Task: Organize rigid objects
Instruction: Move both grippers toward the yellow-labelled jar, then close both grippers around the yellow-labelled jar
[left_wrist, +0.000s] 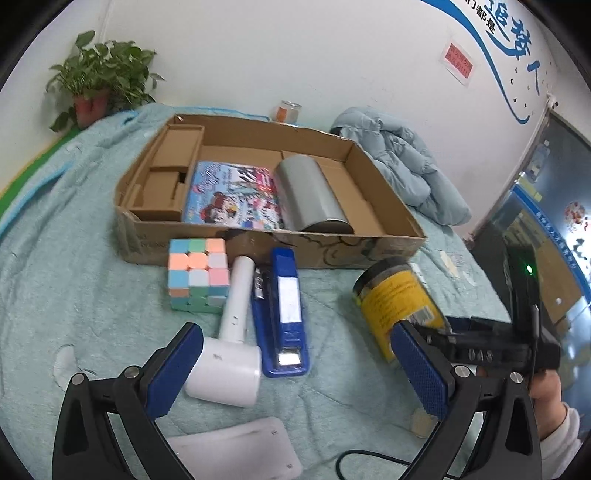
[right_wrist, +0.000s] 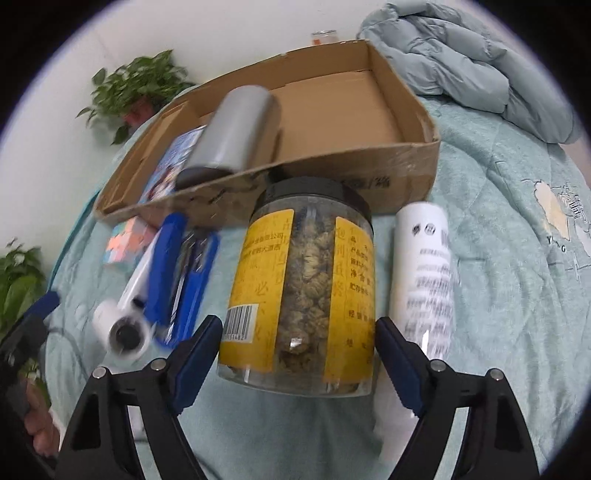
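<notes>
Your right gripper (right_wrist: 295, 354) straddles the yellow-labelled clear plastic jar (right_wrist: 299, 288) lying on the teal quilt (right_wrist: 498, 258) before the brown cardboard box (right_wrist: 399, 162), fingers released, presumably for boxing; your left gripper (left_wrist: 295, 373) stands spread, empty.

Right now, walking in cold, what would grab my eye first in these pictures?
The yellow-labelled jar, lying on the teal blanket between the right gripper's open jaws. Behind it sits a shallow cardboard box holding a silver cylinder and a colourful picture book. A pastel puzzle cube lies before the box.
</notes>
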